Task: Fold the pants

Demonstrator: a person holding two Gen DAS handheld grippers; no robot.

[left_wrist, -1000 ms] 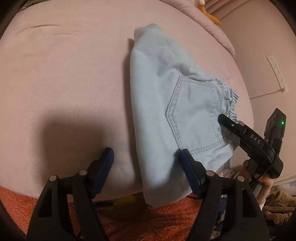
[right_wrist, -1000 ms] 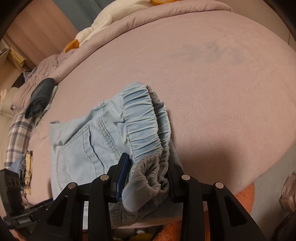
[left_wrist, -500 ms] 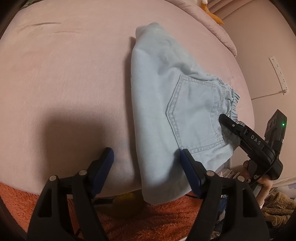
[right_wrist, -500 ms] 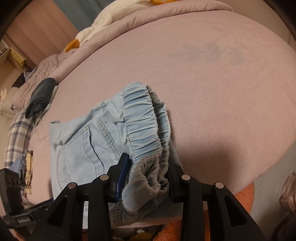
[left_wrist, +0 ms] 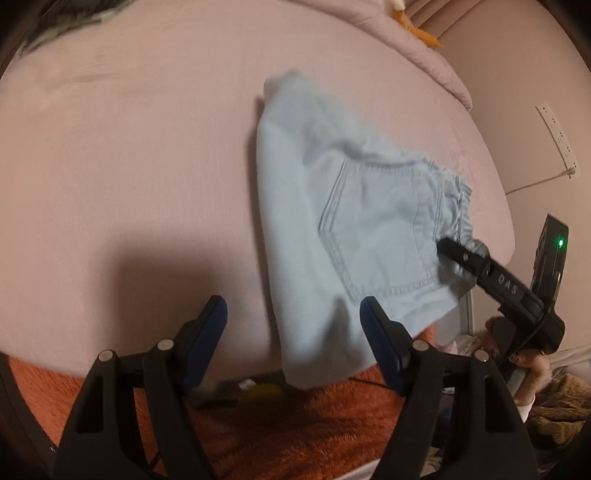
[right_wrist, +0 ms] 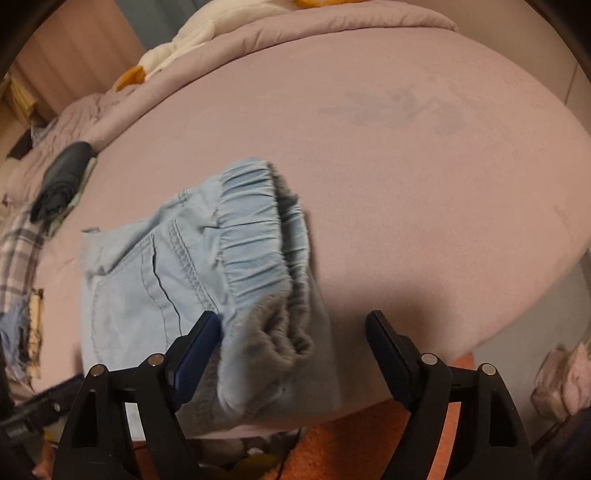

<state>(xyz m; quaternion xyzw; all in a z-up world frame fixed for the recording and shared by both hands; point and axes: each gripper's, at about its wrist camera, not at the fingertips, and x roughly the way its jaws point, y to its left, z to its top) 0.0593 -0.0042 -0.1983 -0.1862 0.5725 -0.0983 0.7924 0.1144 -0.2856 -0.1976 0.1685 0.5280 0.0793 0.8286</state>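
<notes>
Light blue pants lie folded on the pink bed, near its front edge, lower end hanging over the edge above an orange rug. Back pocket faces up; elastic waistband bunched on the right side of the pile.

Left hand-held gripper: jaws spread wide, nothing between them. Its right finger sits in front of the overhanging pants fabric; contact can't be told. Left finger over bare bed.

Right hand-held gripper: jaws wide apart in its own view, not clamping. Its left finger is against the waistband edge; the right finger is apart from the cloth, over the sheet. In the left wrist view the right hand-held gripper reaches in from the right with its tip at the waistband, a hand holding its handle, green light on the unit behind.

Pants look blurred in both views.

Background: dark rolled cloth and plaid fabric at the bed's far left, quilt at the head end, power strip on the wall.
</notes>
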